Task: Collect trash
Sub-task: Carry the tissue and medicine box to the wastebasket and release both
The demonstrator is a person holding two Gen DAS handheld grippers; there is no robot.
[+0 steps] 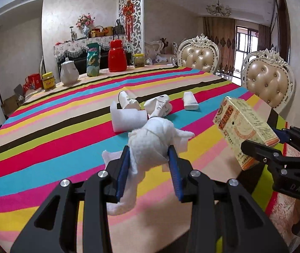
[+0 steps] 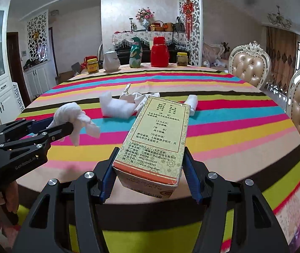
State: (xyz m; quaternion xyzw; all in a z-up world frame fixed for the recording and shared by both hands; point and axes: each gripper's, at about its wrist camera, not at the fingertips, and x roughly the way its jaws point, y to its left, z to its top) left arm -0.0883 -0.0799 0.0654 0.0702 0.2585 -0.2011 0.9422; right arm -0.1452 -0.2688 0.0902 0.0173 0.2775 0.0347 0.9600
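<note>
My left gripper (image 1: 150,154) clenched a crumpled white paper tissue (image 1: 152,139) above the striped tablecloth (image 1: 44,139); my right gripper (image 2: 148,164) grasped a yellowish printed cardboard box (image 2: 158,135), more white scraps (image 2: 116,105) at twelve o'clock.

Your left gripper (image 1: 150,149) full of crumpled tissue (image 1: 152,141), right gripper (image 2: 150,158) full of yellow box (image 2: 156,139). Ahead mid-table: trash cluster (image 1: 141,109) blocks straight path. Striped cloth (image 1: 44,139) bare to your left. Far edge lined by teapot (image 1: 68,73), red thermos (image 1: 117,55), jars. Chairs (image 1: 265,80) crowd right side.
</note>
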